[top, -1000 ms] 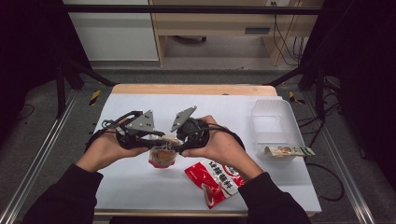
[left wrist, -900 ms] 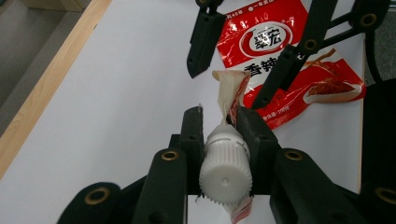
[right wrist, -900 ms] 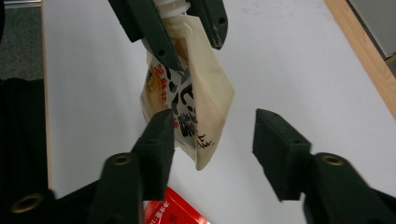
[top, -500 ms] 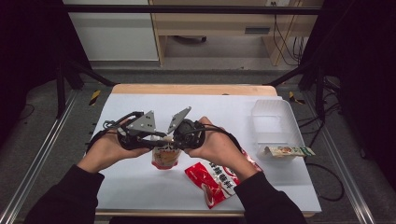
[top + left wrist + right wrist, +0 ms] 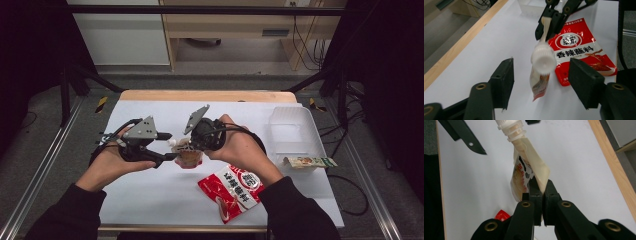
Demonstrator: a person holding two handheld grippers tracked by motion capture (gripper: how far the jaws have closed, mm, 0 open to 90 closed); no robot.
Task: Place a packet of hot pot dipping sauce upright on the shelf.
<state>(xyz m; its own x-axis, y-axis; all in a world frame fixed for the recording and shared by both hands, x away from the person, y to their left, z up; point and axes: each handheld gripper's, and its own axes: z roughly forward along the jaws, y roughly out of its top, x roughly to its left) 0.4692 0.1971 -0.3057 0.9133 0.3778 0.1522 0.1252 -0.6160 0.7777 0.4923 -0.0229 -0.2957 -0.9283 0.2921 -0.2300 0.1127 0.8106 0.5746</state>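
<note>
A small spouted pouch (image 5: 189, 158) with a white screw cap (image 5: 544, 58) hangs above the white table (image 5: 150, 195). My right gripper (image 5: 541, 185) is shut on the pouch's top corner, so the pouch (image 5: 524, 177) dangles tilted with its cap (image 5: 509, 127) pointing away. In the left gripper view, my left gripper (image 5: 541, 65) is open, one jaw on each side of the cap and neither touching it. From above, the left gripper (image 5: 169, 146) comes in from the left and the right gripper (image 5: 194, 142) from the right, meeting over the middle of the table.
A red seasoning sachet (image 5: 232, 190) lies flat near the front edge, under my right forearm. A clear plastic box (image 5: 292, 132) stands at the right side, with a small flat packet (image 5: 307, 161) at its near end. A wooden strip (image 5: 210, 95) runs along the far edge.
Both hands and the pouch have drifted slightly right and away from the front edge. The right gripper's hold on the pouch is unchanged.
</note>
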